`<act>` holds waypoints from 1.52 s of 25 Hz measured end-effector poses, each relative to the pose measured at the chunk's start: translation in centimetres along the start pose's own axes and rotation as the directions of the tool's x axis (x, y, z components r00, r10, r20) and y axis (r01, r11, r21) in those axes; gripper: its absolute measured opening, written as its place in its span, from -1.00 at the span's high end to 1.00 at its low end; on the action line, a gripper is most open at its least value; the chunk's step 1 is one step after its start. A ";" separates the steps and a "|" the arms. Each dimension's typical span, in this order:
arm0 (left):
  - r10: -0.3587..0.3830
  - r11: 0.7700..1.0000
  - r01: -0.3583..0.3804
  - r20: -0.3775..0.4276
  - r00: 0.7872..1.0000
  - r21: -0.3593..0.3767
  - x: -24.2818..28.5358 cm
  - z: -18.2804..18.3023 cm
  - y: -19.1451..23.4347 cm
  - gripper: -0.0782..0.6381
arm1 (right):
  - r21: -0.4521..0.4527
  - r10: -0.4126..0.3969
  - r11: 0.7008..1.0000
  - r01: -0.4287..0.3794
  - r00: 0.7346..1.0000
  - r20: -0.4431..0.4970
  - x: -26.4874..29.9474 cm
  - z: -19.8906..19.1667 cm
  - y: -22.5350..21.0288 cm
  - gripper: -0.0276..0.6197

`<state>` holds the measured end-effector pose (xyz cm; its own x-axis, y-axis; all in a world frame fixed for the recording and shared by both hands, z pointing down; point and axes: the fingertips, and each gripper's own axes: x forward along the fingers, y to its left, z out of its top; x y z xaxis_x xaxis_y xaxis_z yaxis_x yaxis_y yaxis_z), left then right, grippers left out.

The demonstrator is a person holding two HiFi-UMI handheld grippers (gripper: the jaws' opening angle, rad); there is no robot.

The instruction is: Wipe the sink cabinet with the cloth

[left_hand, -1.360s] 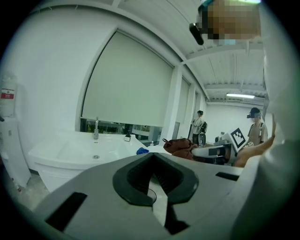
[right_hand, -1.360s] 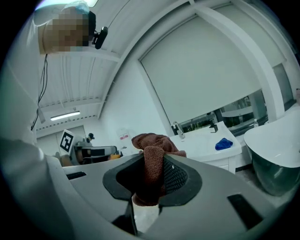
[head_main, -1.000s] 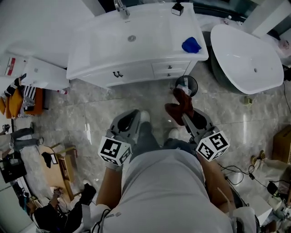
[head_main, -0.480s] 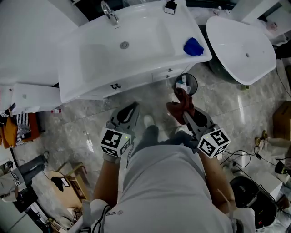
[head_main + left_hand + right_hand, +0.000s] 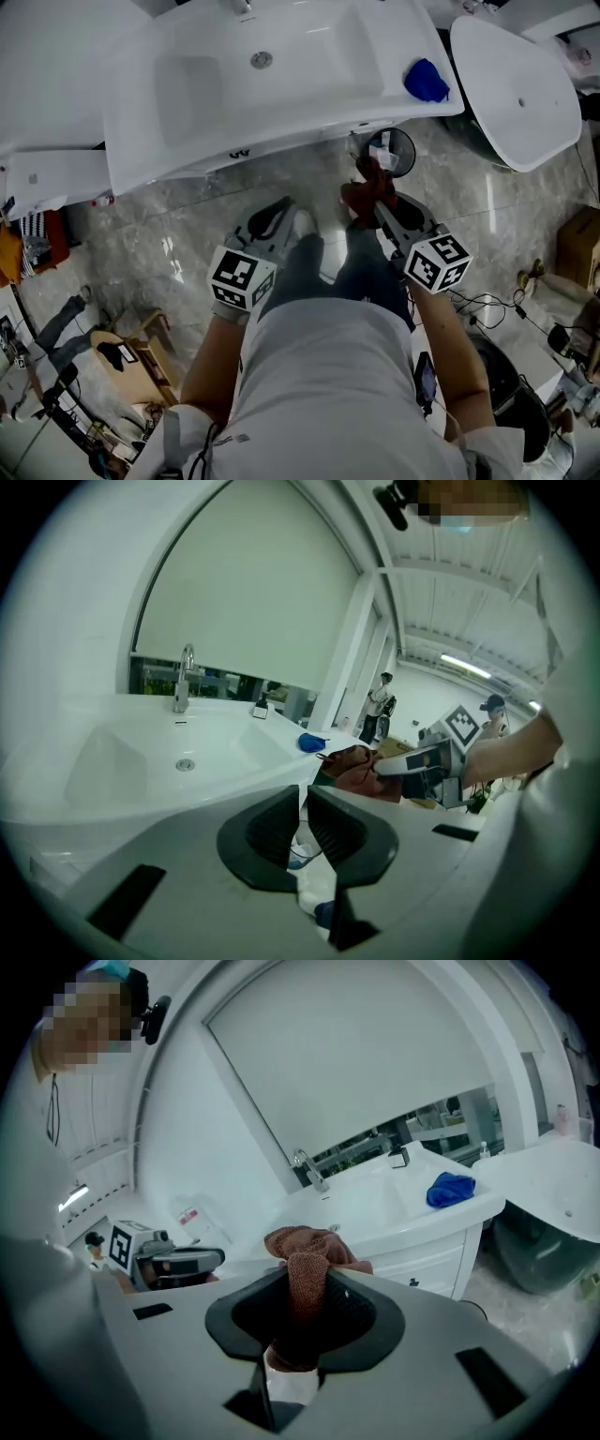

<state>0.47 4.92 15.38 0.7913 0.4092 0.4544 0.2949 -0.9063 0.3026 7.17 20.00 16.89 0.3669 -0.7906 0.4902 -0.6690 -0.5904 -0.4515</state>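
Head view, steeply down: takes in the white sink cabinet (image 5: 141, 141) across the top, basin in its middle, a blue rag (image 5: 427, 82) lying on its right end. Shows the right gripper (image 5: 382, 204) held out before the cabinet's right-hand drawers, apart from them, with the rust-red cloth (image 5: 367, 190) bunched at its tip. Bears this out in the right gripper view: jaws pressed onto the cloth (image 5: 305, 1269), one fold standing up between them and the rest spilling over the top (cabinet front behind it, not touched). Finds the left gripper (image 5: 272, 220) before the cabinet's middle, also clear of it. Reads in the left gripper view as all but closed, only a thin slit left, nothing held. Places a round black-rimmed bin (image 5: 389, 152) on the floor at the cabinet's right foot, and a white tub (image 5: 516, 84) just past the cabinet's right end.
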 end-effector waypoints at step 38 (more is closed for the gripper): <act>0.544 0.734 -0.459 0.029 0.838 -0.500 7.6 -20.4 5.1 0.75 | 0.047 -0.049 0.997 0.056 0.990 -0.128 26.8 -6.9 -17.7 0.59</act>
<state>-2.94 5.58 37.51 0.8396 -0.1532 0.5212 -0.4146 -0.8006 0.4326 24.39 10.44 43.17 0.3134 -0.7331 0.6036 -0.6165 -0.6405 -0.4579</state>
